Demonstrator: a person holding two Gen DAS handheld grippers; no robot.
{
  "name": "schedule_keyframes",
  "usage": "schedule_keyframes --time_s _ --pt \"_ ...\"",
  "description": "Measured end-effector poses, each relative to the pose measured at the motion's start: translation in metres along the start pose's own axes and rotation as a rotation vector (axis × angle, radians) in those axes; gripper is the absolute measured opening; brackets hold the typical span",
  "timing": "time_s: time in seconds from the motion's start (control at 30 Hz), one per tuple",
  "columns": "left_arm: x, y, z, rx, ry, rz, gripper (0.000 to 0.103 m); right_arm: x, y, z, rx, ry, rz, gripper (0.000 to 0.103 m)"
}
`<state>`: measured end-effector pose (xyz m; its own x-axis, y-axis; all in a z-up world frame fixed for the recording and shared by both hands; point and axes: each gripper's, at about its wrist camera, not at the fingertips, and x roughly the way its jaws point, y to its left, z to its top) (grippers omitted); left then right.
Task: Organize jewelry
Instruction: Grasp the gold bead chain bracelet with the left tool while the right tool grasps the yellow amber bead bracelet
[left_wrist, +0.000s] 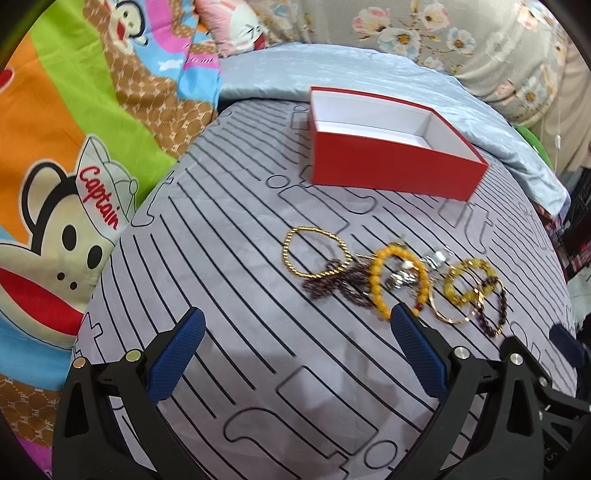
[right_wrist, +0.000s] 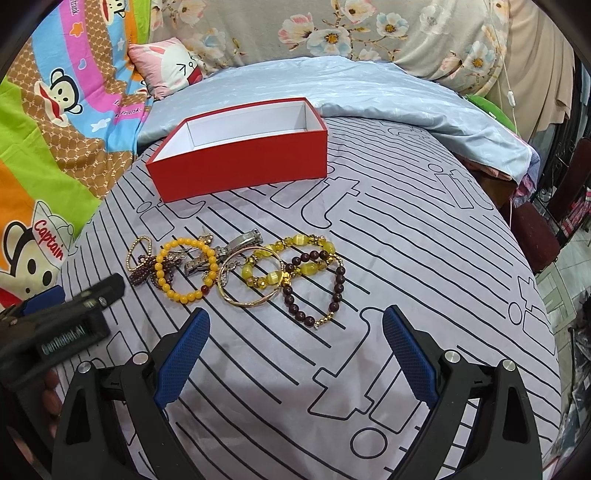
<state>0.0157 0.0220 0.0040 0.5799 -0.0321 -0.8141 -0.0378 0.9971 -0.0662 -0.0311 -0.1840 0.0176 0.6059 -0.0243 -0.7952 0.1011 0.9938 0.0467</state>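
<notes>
I see red box (right_wrist: 243, 173) open, white inside, empty, standing upright on grey striped cloth, beyond jewelry. Jewelry lies flat in loose row, well apart from box. From my left: thin gold chain bracelet (left_wrist: 316, 252), dark garnet bead strand (left_wrist: 332, 282) tangled under its edge, orange-yellow bead bracelet (right_wrist: 186, 269), silver watch (right_wrist: 225, 254) partly over it, plain gold bangle (right_wrist: 251, 280), yellow stone bracelet (right_wrist: 291, 258) overlapping bangle, dark maroon bead bracelet (right_wrist: 317, 291) with gold beads at right end.
</notes>
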Motion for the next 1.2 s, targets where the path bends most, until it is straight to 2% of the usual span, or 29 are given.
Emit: schedule_keyframes --time_s 0.1,0.3,0.5,0.8,0.87,0.9,0.97,1.07,1.2 --pt "0.008 0.012 0.007 -0.036 0.01 0.003 0.098 0.005 -0.001 0.001 0.004 0.007 0.0 0.093" --pt "0.02 0.008 0.023 -0.02 0.013 0.001 0.097 0.017 -0.001 0.003 0.009 0.027 0.01 0.093" --pt "0.044 -0.006 0.039 -0.015 0.057 -0.041 0.085 0.03 0.0 0.006 0.012 0.047 0.016 0.093" --pt "0.075 -0.019 0.044 0.014 0.135 -0.07 0.046 0.046 -0.005 0.013 0.03 0.075 0.014 0.093" --pt "0.074 -0.019 0.044 0.016 0.13 -0.072 0.03 0.048 -0.006 0.014 0.031 0.08 0.019 0.093" --pt "0.074 -0.019 0.045 0.014 0.133 -0.086 0.027 0.049 -0.005 0.014 0.031 0.081 0.021 0.093" --pt "0.073 -0.019 0.045 0.009 0.138 -0.104 0.012 0.05 -0.004 0.016 0.025 0.083 0.029 0.093" --pt "0.069 -0.02 0.046 0.019 0.126 -0.109 0.003 0.051 0.001 0.017 0.009 0.081 0.038 0.093" --pt "0.059 -0.017 0.051 0.006 0.107 -0.136 0.003 0.052 0.007 0.02 -0.012 0.077 0.058 0.086"
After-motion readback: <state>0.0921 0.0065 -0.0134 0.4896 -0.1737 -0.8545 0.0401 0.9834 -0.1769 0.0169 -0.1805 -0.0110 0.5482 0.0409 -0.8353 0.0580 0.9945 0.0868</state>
